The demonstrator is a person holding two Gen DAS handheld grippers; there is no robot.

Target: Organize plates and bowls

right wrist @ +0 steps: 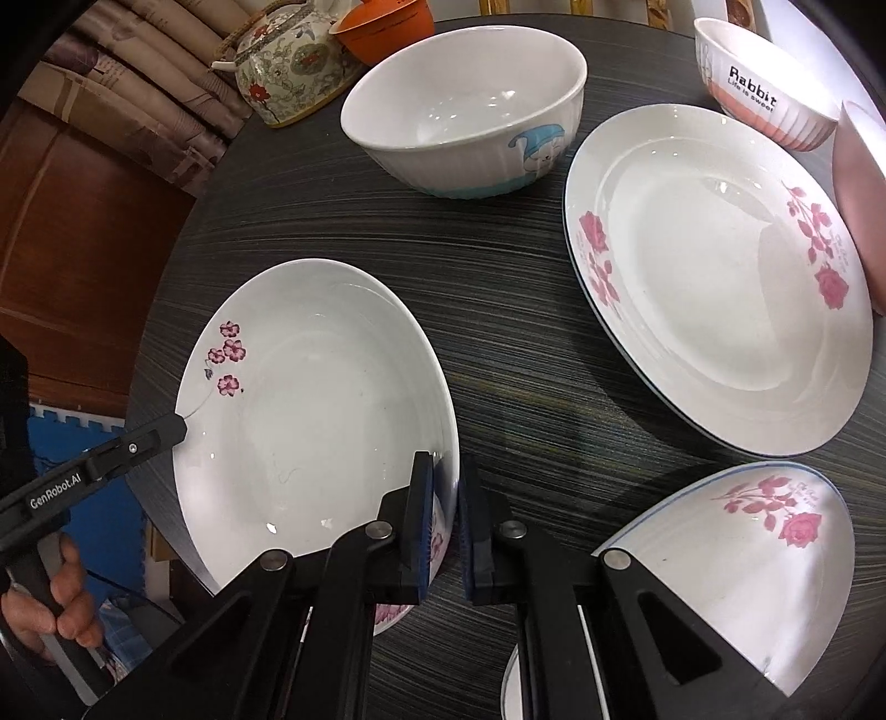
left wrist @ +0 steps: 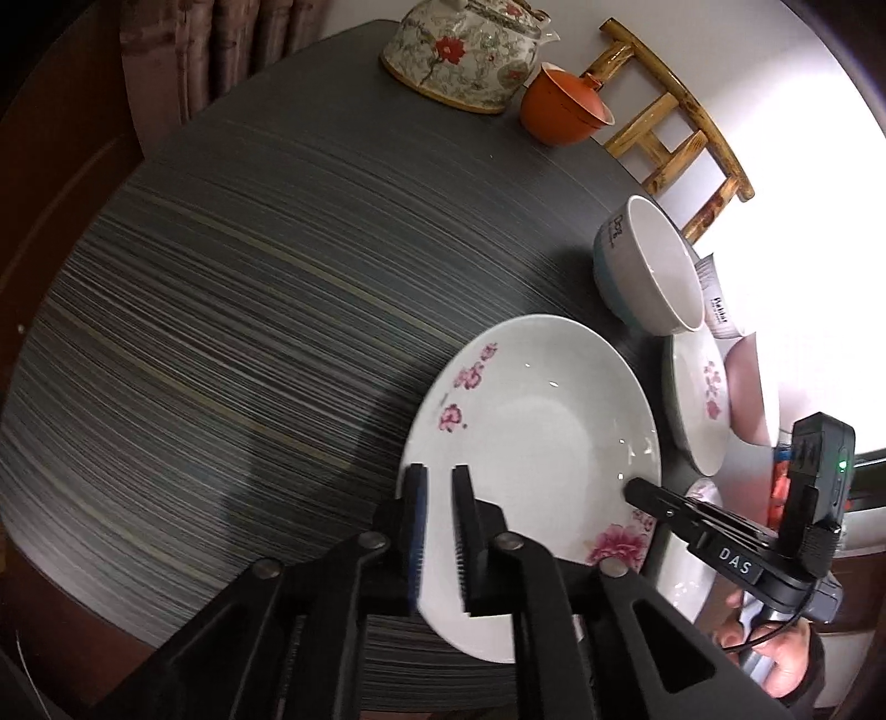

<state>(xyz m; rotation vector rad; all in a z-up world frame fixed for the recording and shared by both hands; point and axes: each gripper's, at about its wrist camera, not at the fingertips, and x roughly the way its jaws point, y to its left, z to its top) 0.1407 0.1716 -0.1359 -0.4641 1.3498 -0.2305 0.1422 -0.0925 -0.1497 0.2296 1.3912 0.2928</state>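
White glossy deep plate (right wrist: 310, 410), pink blossoms, rim pinched by both claws (left wrist: 440, 531) (right wrist: 446, 526).

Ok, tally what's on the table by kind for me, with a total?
Plates: 3 (flower plate, rose plate, near plate)
Bowls: 3 (blue bowl, Rabbit bowl, pink bowl, partly cut off)
Teapot: 1
Orange cup: 1
Total: 8

dark striped table (left wrist: 221, 310) | bamboo chair (left wrist: 681, 133) | curtain (right wrist: 138, 83)
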